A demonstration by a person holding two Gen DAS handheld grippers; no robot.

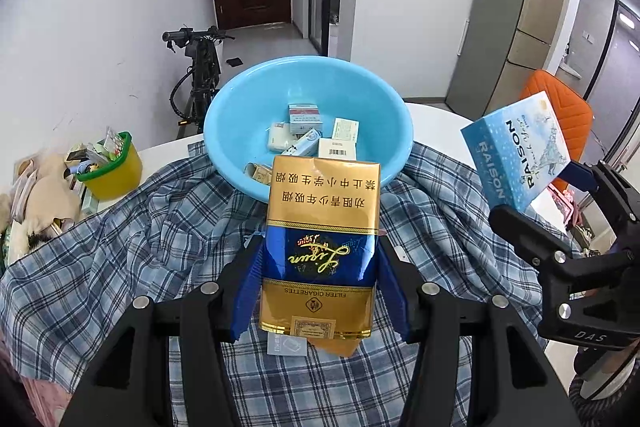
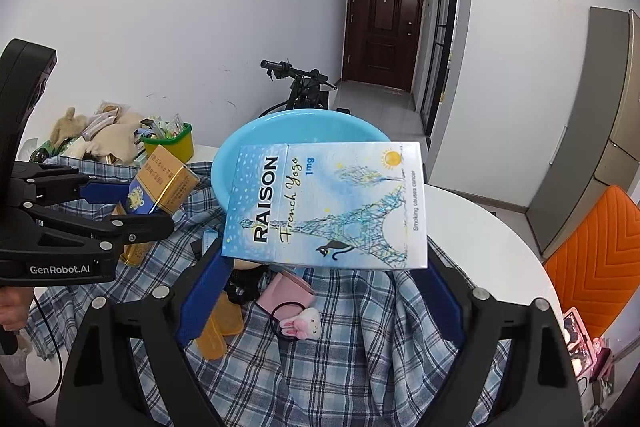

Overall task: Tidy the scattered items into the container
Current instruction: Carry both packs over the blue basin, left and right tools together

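While the left gripper [image 1: 320, 267] clamps a gold-and-blue pack [image 1: 320, 247] by its sides between blue pads, the left wrist view shows the pack held upright above a plaid cloth [image 1: 140, 227], just short of a blue basin [image 1: 240, 115] that stands on the cloth and holds several small boxes [image 1: 306, 117]. At right in the same view, the right gripper [image 1: 552, 187] holds a pale blue RAISON box [image 1: 516, 151], raised and tilted, beside the basin. A yellow tub [image 1: 116, 175] of clutter stands at left on the white table [image 1: 432, 111]. In the right wrist view, the right gripper [image 2: 324, 267], its jaws set wide, grips the RAISON box [image 2: 324, 205] by its two ends, flat face up, in front of the basin [image 2: 256, 135]. Beneath it on the cloth [image 2: 360, 327] lie a bunny hair tie [image 2: 300, 323], a pink pouch [image 2: 284, 293] and an orange case [image 2: 220, 327]. The left gripper [image 2: 152, 203] holds its pack [image 2: 160, 187] at left.
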